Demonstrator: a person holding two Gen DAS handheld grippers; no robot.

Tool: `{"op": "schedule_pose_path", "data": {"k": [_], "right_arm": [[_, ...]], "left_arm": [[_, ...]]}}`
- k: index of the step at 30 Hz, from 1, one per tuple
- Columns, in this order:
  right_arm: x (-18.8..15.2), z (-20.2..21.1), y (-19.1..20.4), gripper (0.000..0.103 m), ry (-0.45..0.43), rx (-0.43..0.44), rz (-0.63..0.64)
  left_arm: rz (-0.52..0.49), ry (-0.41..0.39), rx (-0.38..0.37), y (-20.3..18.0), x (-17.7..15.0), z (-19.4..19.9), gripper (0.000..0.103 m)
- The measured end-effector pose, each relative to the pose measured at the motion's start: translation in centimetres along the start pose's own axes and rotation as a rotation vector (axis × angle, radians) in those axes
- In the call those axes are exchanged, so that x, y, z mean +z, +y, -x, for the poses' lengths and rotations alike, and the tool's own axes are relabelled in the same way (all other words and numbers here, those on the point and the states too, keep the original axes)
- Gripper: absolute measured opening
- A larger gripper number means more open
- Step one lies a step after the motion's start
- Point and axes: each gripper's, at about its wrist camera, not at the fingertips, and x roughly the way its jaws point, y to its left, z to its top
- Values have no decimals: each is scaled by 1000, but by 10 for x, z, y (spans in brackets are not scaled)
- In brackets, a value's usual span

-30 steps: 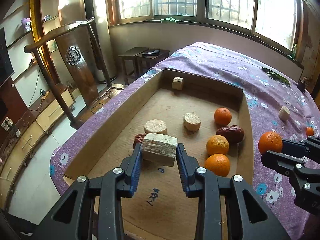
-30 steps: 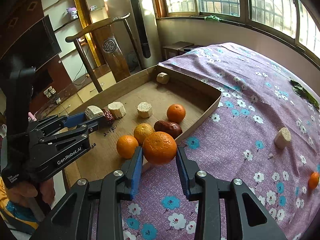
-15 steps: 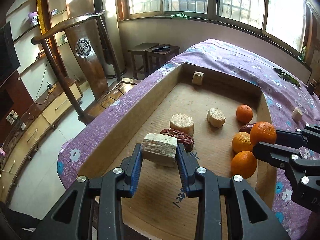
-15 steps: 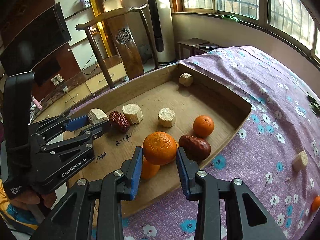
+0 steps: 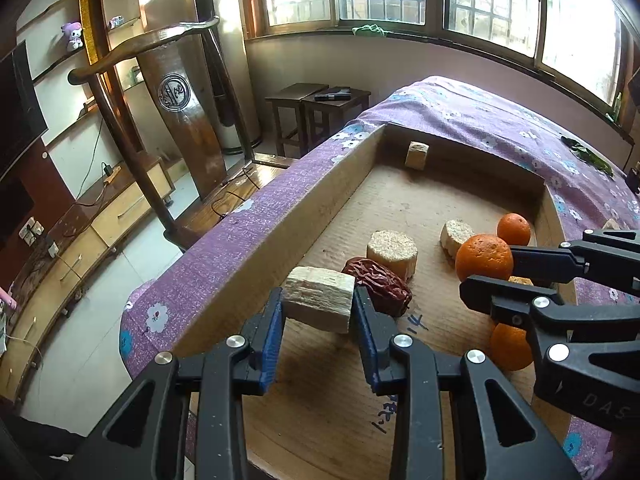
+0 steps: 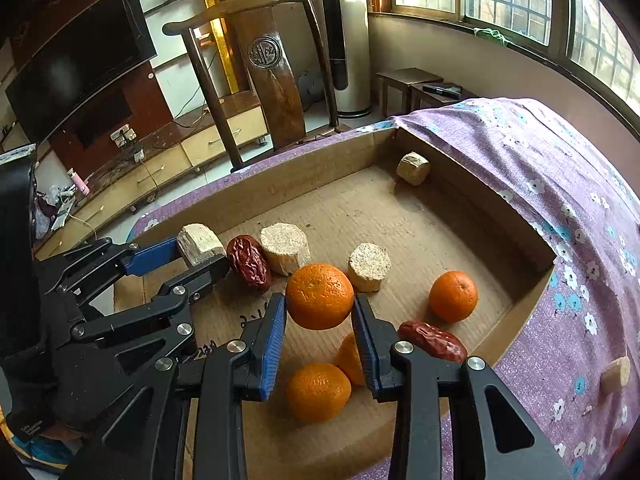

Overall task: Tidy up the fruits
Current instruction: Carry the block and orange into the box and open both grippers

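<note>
Right wrist view: right gripper clamps round orange mandarin across middle, above shallow cardboard tray; soft, bruisable skin, light grip. At 9 o'clock, left gripper grasps pale fibrous block; stiff, light.

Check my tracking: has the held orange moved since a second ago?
Yes. The orange in the right gripper went from over the cloth to over the box.
</note>
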Motion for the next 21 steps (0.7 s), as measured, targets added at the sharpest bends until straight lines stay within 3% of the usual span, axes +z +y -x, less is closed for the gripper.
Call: {"op": "schedule_pose_path", "data": {"k": [17, 21], "right_arm": [[7, -20, -3, 40, 29, -15, 0], [5, -13, -5, 46, 23, -13, -11]], "left_arm": [[12, 24, 4, -1, 0, -9, 33], [21, 23, 9, -1, 0, -8, 42]]}}
